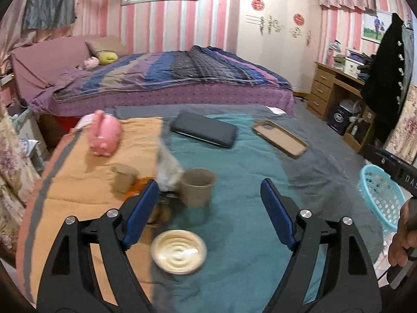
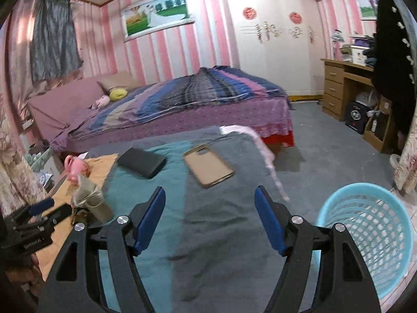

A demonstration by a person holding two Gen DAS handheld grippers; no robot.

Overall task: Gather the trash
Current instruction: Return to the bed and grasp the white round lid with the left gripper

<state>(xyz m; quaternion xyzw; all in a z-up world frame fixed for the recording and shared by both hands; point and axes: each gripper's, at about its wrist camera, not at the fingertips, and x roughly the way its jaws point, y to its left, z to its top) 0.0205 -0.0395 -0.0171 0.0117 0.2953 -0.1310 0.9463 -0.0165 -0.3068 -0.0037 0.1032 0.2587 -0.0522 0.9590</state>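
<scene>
On the cloth-covered table (image 1: 247, 187), a brown paper cup (image 1: 197, 186) stands upright beside a crumpled clear wrapper (image 1: 168, 167), a second smaller paper cup (image 1: 123, 180) and orange scraps (image 1: 142, 186). A round cream lid (image 1: 178, 251) lies nearer. My left gripper (image 1: 209, 195) is open, hovering just short of the cup; it also shows in the right wrist view (image 2: 39, 211). My right gripper (image 2: 209, 203) is open and empty over bare cloth. A blue mesh basket (image 2: 365, 234) stands on the floor to the right of the table; it also shows in the left wrist view (image 1: 381, 195).
A pink piggy bank (image 1: 104, 134), a black phone (image 1: 204, 129) and a tan phone case (image 1: 280, 138) lie at the table's far side. A bed (image 1: 169, 83) stands behind the table. A wooden desk (image 2: 346, 88) is at the right.
</scene>
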